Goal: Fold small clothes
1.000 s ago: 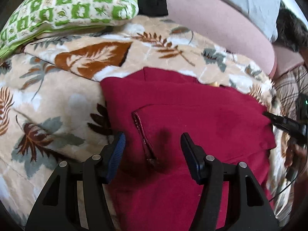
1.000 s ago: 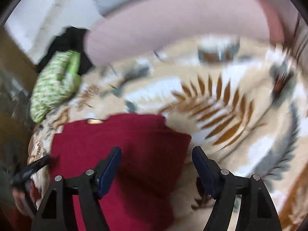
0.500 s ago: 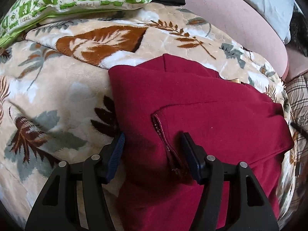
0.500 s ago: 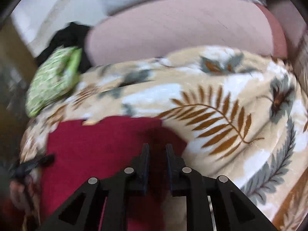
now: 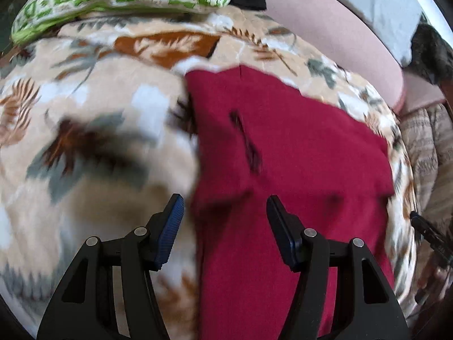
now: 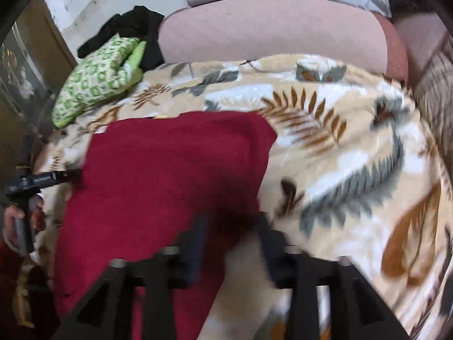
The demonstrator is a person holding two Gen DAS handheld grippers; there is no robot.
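Garment: dark red knit garment (image 5: 297,155) lying flat on beige leaf-print fleece blanket (image 5: 85,141).
Left tongs (image 5: 225,212): half open, empty, above garment's edge.
Right tongs (image 6: 230,235): opening, gripping nothing.

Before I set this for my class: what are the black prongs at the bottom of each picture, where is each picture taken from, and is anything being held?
The prongs are hand-held grippers, two-fingered tongs, one in each of a person's hands. A camera sits on each and looks along its fingers, so each picture is that tool's own view.

The left gripper hangs open over the left edge of a red garment; nothing is pinched. The right gripper, blurred, is opening over the garment's right edge, and I see no cloth between its fingers. At the left of the right view you can see the person's hand holding the other tool.

The garment lies on a leaf-patterned blanket. Behind are a green-and-white cushion and a pink sofa back.
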